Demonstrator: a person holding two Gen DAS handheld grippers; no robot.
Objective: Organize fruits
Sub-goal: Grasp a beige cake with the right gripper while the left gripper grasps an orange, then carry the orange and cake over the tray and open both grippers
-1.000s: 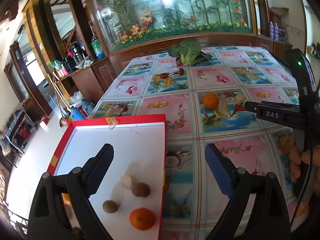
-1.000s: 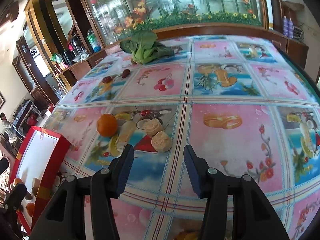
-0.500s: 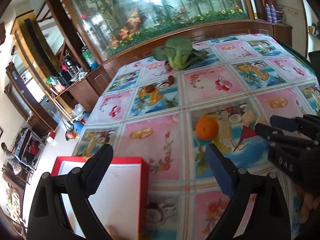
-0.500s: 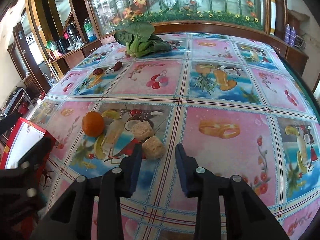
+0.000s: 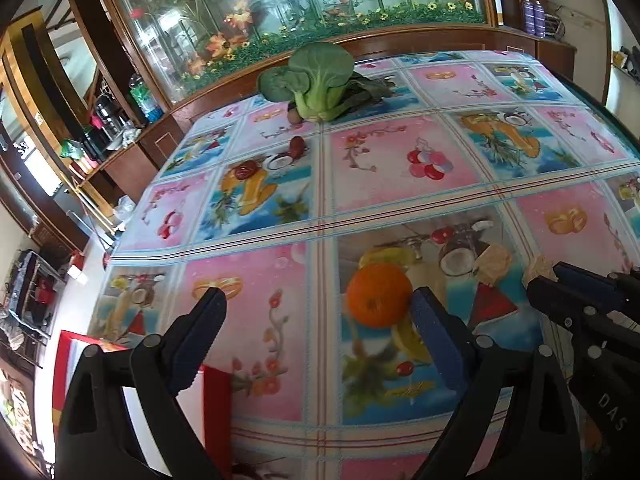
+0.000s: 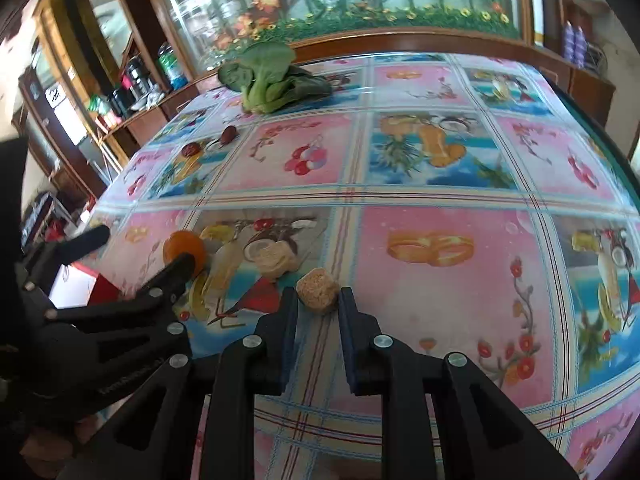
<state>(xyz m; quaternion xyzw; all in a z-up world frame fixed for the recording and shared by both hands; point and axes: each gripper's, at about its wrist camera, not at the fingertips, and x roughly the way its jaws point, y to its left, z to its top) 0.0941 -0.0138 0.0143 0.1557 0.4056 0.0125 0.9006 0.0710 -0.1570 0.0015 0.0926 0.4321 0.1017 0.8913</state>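
right wrist view: the right gripper is seen with its jaws just closed in on a tan cube, which is clamped between the fingertips on the flowered tablecloth. a second, paler lump is seen just beside it, to the left, and an orange is found further left, partly hidden by one finger of the left gripper. that gripper's jaws are held wide apart, with nothing between them. a leafy green vegetable and two dark red fruits are placed at the far side of the table. in the left wrist view, the orange is seen just beside the right-hand finger of the left gripper, not gripped. a red box is seen at the near left edge, partly behind the gripper.
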